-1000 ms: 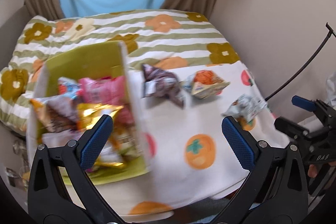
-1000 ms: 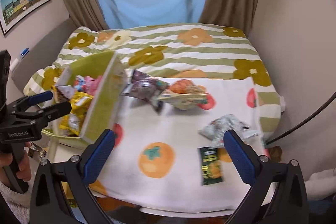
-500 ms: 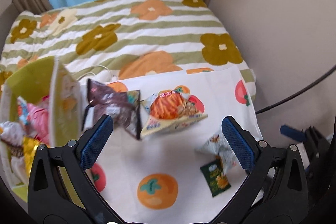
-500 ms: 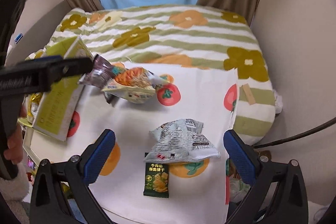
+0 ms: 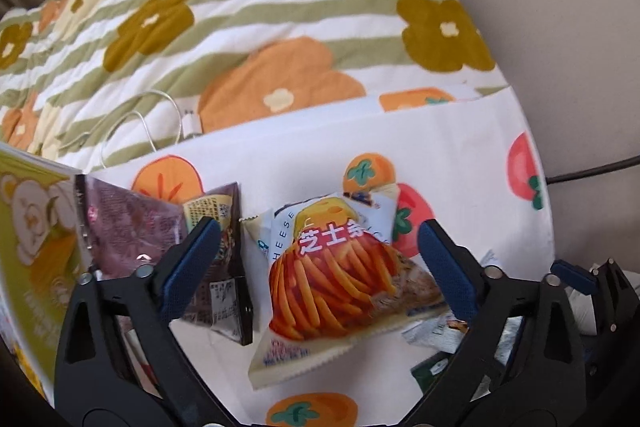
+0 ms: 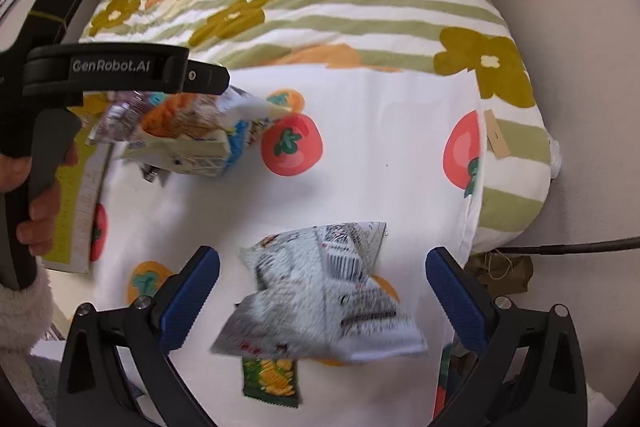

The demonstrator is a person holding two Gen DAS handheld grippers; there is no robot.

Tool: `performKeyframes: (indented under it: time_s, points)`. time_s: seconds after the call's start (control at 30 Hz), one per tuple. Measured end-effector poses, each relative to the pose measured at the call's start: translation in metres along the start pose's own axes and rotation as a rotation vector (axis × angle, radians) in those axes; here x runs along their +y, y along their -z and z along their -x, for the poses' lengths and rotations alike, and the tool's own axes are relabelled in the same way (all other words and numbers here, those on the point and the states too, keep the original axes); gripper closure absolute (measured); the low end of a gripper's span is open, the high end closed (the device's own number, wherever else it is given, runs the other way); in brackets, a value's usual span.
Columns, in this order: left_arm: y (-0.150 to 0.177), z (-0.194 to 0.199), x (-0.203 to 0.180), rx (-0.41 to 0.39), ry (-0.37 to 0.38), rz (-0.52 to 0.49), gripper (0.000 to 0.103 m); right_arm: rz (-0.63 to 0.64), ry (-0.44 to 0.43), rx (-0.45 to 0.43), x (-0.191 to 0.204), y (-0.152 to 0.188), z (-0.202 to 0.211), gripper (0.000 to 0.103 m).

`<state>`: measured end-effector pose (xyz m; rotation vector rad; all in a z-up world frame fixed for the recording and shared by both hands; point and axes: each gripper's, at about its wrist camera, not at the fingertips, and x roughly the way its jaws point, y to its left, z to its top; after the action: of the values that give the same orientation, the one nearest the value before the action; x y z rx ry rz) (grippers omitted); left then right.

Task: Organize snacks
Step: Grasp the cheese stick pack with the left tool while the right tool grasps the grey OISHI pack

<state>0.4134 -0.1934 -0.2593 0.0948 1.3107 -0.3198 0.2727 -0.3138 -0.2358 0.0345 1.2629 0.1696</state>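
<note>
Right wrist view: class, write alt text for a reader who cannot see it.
The open right gripper hovers over a crumpled white snack packet on a fruit-print cloth. A small green packet lies partly under it, and the left gripper reaches over an orange snack bag.

The cheese-stick bag (image 5: 332, 275), white with orange sticks printed on it, lay puffed and tilted on the persimmon-print cloth, touching the dark purple packet (image 5: 160, 239) at its left, which leaned against the green box (image 5: 36, 247). Well apart, nearer the cloth's front edge, the crumpled silver-white bag (image 6: 332, 291) sat back-side up, overlapping a small flat green sachet (image 6: 272, 375).
</note>
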Motion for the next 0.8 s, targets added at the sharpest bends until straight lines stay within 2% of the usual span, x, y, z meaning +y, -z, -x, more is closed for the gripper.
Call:
performKeyframes:
  time_s: [0.13,0.27,0.5,0.53,0.67,0.73,0.8]
  points:
    - [0.004,-0.011,0.000,0.024,0.002,-0.007,0.012,0.018,0.001,0.038,-0.001,-0.001,-0.016,0.000]
    - [0.011,-0.014,-0.004,0.034,0.017,-0.013,0.012,0.072,0.047,0.063,0.000,0.002,-0.026,0.000]
    - [0.035,-0.021,-0.010,0.060,0.008,-0.033,0.013,0.081,0.037,0.091,-0.006,0.012,-0.035,0.000]
    - [0.037,-0.022,-0.010,0.064,0.010,-0.030,0.018,0.078,0.034,0.094,-0.007,0.014,-0.036,0.000]
    - [0.047,-0.027,-0.008,0.068,0.005,-0.032,0.026,0.072,0.024,0.089,-0.010,0.020,-0.037,0.000]
    - [0.050,-0.025,-0.007,0.058,0.007,-0.035,0.036,0.076,0.019,0.081,-0.010,0.022,-0.036,0.000]
    - [0.051,-0.023,-0.005,0.053,0.012,-0.030,0.039,0.086,0.017,0.077,-0.008,0.022,-0.034,0.000]
